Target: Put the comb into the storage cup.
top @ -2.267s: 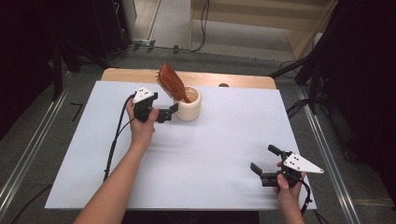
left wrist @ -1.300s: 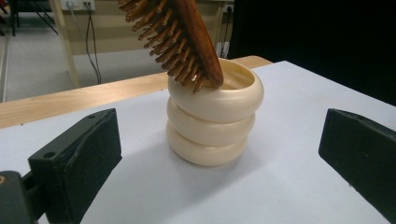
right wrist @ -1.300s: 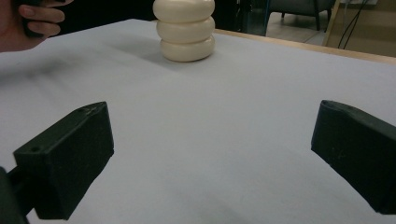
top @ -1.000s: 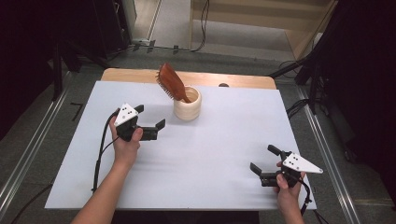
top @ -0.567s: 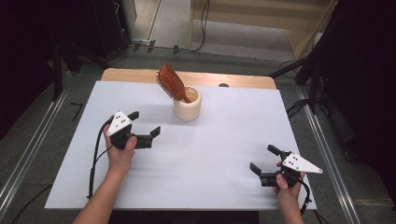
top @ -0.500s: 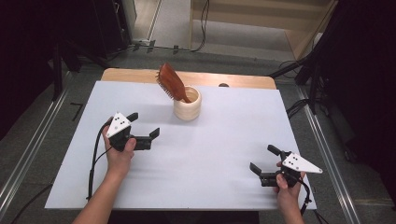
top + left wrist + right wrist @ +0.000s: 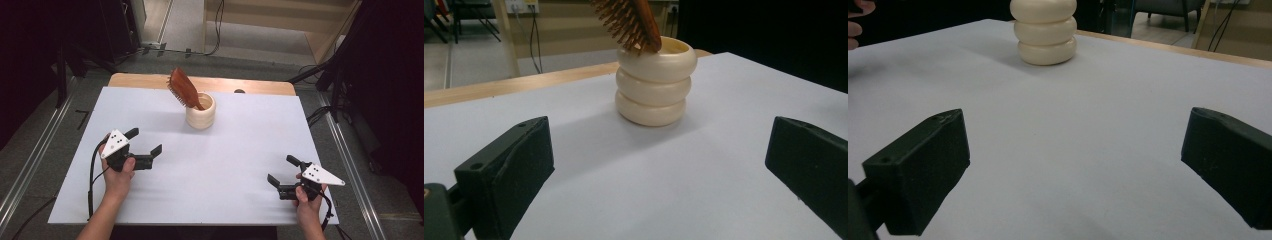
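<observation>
A cream ribbed cup (image 7: pixel 201 113) stands upright at the back middle of the white table sheet (image 7: pixel 240 145). A brown wooden hairbrush (image 7: pixel 181 88) leans out of it toward the left, bristles down. The cup (image 7: pixel 652 82) and the brush (image 7: pixel 630 22) lie ahead of my left gripper (image 7: pixel 659 165), whose jaws stand wide apart with nothing between them. From above, my left gripper (image 7: pixel 145 141) rests open at the left of the sheet, well short of the cup. My right gripper (image 7: pixel 284 170) sits open and empty near the front right corner, and the cup (image 7: pixel 1045 31) is far ahead of it.
A strip of wooden tabletop (image 7: pixel 250 86) shows behind the sheet. Metal rails (image 7: pixel 35 150) run along both sides of the table. Cables and dark stands (image 7: pixel 320 70) crowd the floor beyond. The person's left hand (image 7: pixel 857 22) appears at the far left in the right gripper view.
My left gripper has drawn back from beside the cup toward the front left of the sheet, staying open. The right gripper has not moved.
</observation>
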`<state>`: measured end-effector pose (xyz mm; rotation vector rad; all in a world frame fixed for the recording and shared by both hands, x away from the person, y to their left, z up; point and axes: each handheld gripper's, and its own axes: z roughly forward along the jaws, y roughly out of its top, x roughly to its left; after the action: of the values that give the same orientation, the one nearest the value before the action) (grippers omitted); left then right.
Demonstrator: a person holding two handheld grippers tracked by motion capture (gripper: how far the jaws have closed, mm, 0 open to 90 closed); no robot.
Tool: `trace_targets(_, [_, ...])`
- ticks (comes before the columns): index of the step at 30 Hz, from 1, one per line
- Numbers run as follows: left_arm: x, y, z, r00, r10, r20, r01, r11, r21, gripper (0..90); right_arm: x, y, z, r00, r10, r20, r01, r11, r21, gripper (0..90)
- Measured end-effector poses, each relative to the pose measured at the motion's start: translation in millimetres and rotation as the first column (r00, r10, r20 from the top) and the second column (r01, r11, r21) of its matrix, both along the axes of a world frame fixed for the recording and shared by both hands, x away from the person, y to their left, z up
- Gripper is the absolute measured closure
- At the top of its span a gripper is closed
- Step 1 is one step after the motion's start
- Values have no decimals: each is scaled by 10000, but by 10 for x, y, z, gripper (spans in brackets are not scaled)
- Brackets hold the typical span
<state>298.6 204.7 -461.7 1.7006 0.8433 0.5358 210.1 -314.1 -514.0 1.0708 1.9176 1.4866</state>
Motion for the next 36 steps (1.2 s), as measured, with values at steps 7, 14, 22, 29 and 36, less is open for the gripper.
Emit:
trace_targets(7, [-105, 76, -57, 9999, 111, -22, -111, 9998, -134, 0, 4, 4, -1, 10000, 3, 24, -3, 10000, -60, 0])
trace_targets(14, [-193, 171, -121, 9995, 300, -84, -301, 9995, -71, 0, 3, 5, -1, 10000, 3, 7, -3, 10000, -73, 0])
trace_targets(22, [-312, 271, -165, 9992, 388, -119, -385, 9989, 253, 0, 2, 8, -1, 10000, -15, -10, 14, 10000, -88, 0])
trace_targets(29, [-396, 368, -182, 9990, 427, -141, -421, 9985, 356, 0, 3, 10, -2, 10000, -38, -24, 38, 10000, -88, 0])
trace_targets(36, [-470, 471, -185, 9981, 607, -107, -601, 9971, 468, 0, 4, -1, -2, 10000, -63, -9, 63, 10000, -18, 0])
